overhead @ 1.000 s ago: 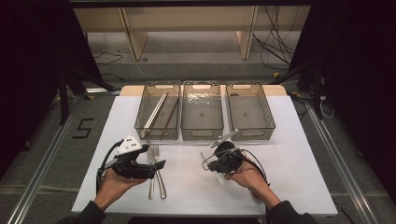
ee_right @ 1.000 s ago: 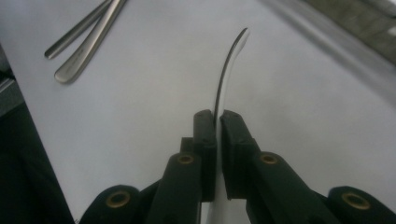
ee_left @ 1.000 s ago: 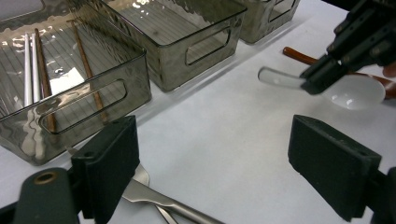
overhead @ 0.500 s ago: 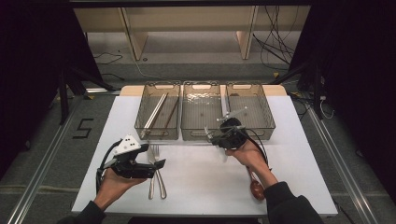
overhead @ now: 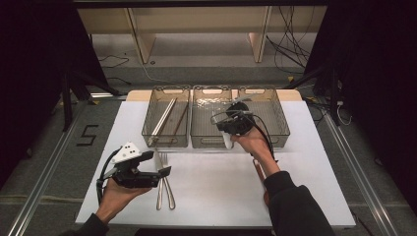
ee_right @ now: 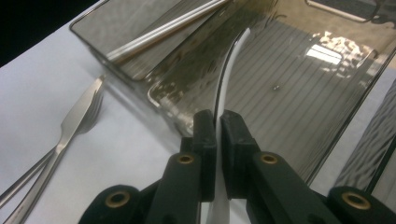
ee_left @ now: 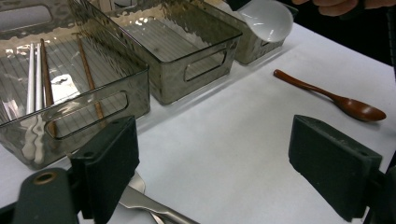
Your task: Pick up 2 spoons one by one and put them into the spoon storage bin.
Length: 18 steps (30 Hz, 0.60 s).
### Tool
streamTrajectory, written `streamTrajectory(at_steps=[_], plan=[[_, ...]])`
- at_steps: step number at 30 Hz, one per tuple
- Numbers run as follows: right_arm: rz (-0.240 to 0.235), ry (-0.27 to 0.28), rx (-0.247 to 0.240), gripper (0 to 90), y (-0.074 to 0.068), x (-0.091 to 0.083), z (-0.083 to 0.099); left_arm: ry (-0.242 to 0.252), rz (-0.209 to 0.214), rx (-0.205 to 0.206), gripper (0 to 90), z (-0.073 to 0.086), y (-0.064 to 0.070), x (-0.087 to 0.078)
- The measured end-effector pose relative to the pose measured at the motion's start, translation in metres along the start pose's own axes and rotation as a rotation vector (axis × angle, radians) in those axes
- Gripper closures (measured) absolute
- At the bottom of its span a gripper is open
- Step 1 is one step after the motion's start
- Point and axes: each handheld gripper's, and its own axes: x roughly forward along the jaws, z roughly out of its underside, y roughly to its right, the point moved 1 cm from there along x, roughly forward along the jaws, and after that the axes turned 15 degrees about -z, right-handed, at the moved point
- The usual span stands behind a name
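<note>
Near the counter's front-left corner the left tool (overhead: 164, 171) hovers with jaws wide apart and empty over two forks (overhead: 163, 184). Toward the far edge, the right tool (ee_right: 217, 128) is clamped on a white spoon (ee_right: 229, 77), held over the middle bin (overhead: 212, 120). The thin edge-on grip looks slippery; released early, the spoon may catch the bin's front wall and tumble onto the counter (overhead: 221, 187).
</note>
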Motion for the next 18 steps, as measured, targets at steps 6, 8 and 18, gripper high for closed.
streamTrajectory(at_steps=[6, 8, 18], plan=[[0.029, 0.005, 0.024, 86.0, 0.008, 0.012, -0.014, 0.009, 0.0, -0.011, 15.7, 0.001, -0.002, 0.001], [0.039, 0.004, 0.032, 86.1, 0.01, 0.016, -0.018, 0.013, 0.003, -0.019, 15.7, 0.001, -0.004, 0.0], [0.095, 0.015, 0.083, 86.0, 0.026, 0.027, -0.031, 0.012, 0.006, -0.037, 15.7, 0.004, -0.005, 0.003]])
